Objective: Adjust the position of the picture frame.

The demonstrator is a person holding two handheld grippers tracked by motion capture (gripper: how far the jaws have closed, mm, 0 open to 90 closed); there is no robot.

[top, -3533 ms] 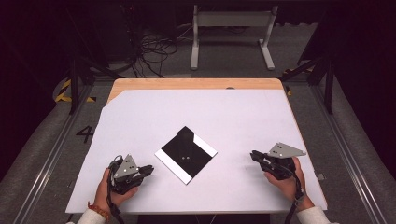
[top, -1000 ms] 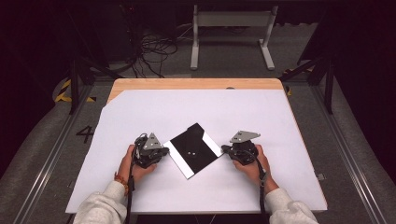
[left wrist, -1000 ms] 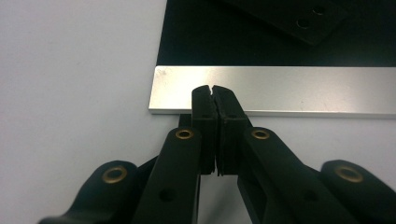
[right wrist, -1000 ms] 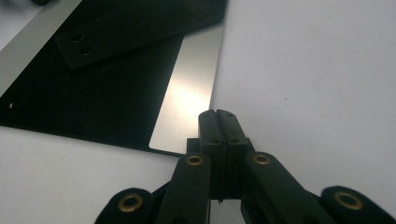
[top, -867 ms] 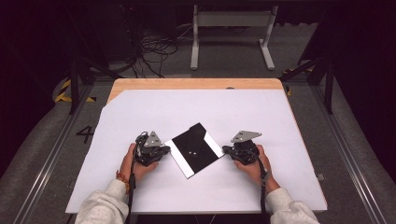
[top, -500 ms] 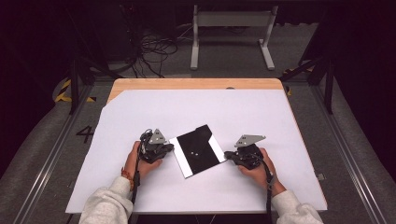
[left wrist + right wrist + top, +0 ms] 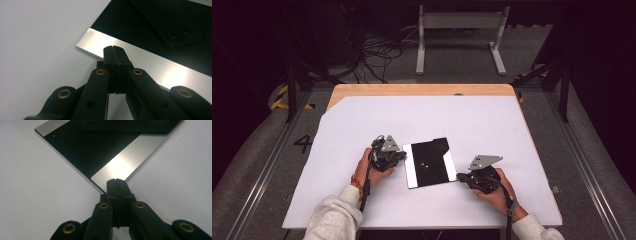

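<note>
A flat square plate (image 7: 429,162), black with bright silver strips along two sides, lies on the white tabletop (image 7: 462,120) nearly square to it. A small black piece with two holes (image 7: 175,25) lies on top of it. My left gripper (image 7: 399,156) is shut, nothing between its jaws, with its tips (image 7: 115,50) against the silver strip (image 7: 147,65) on the plate's left side. My right gripper (image 7: 460,176) is also shut and empty. Its tips (image 7: 117,182) touch the plate's (image 7: 82,152) near right corner at a silver patch (image 7: 125,162).
The white sheet ends at the near edge (image 7: 422,222), and bare wood (image 7: 422,90) runs along the far side. Beyond the table are tangled cables (image 7: 372,50) and a grey metal stand (image 7: 459,30) on the floor. Rails (image 7: 582,165) flank the table.
The plate has turned clockwise from a diamond to nearly square with the table. My left gripper moved away and rightward, my right gripper came nearer and rightward, both staying at the plate's edges.
</note>
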